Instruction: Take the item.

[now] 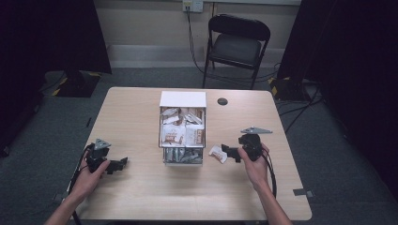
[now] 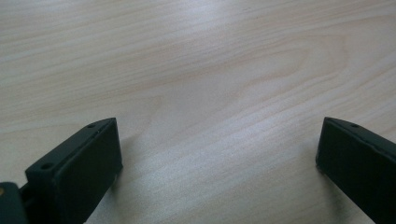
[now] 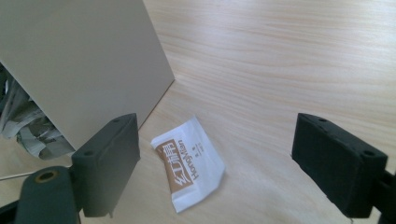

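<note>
A white sachet [image 3: 189, 163] with brown print lies flat on the wooden table [image 1: 136, 187], just right of the white box [image 1: 183, 99]; the same sachet [image 1: 218, 153] is small in the high view. My right gripper [image 1: 226, 152] hovers over it, open, and the sachet lies on the wood between and below the jaws [image 3: 215, 158], touched by neither. The box is open in front and packed with several more sachets [image 1: 180, 133]. My left gripper [image 1: 121, 163] rests at the table's left front, open, with bare wood between its jaws [image 2: 219, 154].
A black folding chair [image 1: 237, 44] stands beyond the table's far edge. A small dark round disc [image 1: 222, 101] sits on the table behind the box. Cables trail on the floor at the right.
</note>
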Action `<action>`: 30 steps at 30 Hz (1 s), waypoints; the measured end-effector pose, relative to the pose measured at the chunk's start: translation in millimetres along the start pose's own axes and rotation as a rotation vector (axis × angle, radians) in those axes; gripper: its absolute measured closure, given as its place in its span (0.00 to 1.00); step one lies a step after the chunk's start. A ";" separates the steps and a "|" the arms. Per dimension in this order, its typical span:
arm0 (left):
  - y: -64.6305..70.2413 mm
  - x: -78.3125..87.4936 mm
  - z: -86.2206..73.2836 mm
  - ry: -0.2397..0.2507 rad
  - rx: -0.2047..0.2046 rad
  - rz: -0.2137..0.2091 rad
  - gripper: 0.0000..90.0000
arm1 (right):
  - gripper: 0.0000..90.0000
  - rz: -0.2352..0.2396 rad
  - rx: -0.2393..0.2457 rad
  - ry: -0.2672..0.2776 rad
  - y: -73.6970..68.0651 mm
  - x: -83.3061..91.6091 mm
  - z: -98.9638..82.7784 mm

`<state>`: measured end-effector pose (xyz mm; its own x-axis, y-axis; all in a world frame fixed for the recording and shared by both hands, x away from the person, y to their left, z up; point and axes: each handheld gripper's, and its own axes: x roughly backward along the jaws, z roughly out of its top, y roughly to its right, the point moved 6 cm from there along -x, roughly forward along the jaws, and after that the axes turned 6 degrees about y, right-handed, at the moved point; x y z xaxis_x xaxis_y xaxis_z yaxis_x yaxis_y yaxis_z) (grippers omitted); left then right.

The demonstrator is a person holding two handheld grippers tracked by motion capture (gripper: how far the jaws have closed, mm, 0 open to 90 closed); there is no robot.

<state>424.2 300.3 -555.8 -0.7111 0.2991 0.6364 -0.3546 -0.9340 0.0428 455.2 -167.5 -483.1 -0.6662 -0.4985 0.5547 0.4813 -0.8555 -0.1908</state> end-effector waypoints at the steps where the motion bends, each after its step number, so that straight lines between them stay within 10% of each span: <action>1: 0.0 0.0 0.0 0.000 0.001 0.000 0.00 | 0.17 -0.001 -0.002 0.001 1.2 2.8 -0.3; 30: 0.0 0.0 0.0 0.000 0.000 0.000 0.00 | 0.17 -0.150 -0.080 0.012 53.4 74.8 -28.6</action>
<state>424.2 300.3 -555.7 -0.7110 0.2988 0.6366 -0.3546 -0.9340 0.0423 414.7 -254.5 -474.9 -0.7344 -0.3653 0.5720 0.3291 -0.9288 -0.1705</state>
